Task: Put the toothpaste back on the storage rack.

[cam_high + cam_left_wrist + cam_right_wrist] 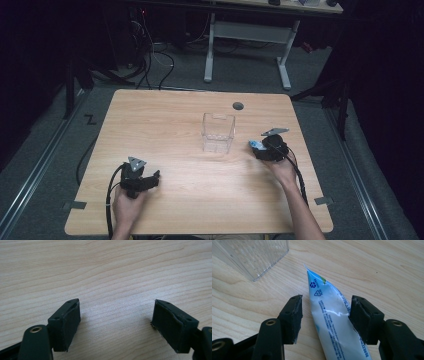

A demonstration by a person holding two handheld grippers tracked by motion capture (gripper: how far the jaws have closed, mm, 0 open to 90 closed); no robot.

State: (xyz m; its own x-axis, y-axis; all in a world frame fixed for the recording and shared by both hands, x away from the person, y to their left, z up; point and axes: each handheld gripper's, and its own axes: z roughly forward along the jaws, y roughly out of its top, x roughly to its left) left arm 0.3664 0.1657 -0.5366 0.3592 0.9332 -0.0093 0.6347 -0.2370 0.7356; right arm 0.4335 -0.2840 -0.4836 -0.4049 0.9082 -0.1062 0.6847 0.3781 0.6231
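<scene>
The white-and-blue tube (329, 315) is lying on the table (387, 270), crimped end pointed toward the clear container (254, 255), and is straddled by the right gripper (324, 315): one pad touching, a gap left opposite, nothing clamped yet. A slippery skew could be caused by that off-centre closing. The left gripper (116, 320) is rested spread and empty.

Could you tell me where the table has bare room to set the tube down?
The wide stretch of table left of the clear container is bare, as is the near middle between the left gripper and right gripper. It is crowded only at the right, where the tube lies between that gripper's jaws, close to the container.
</scene>
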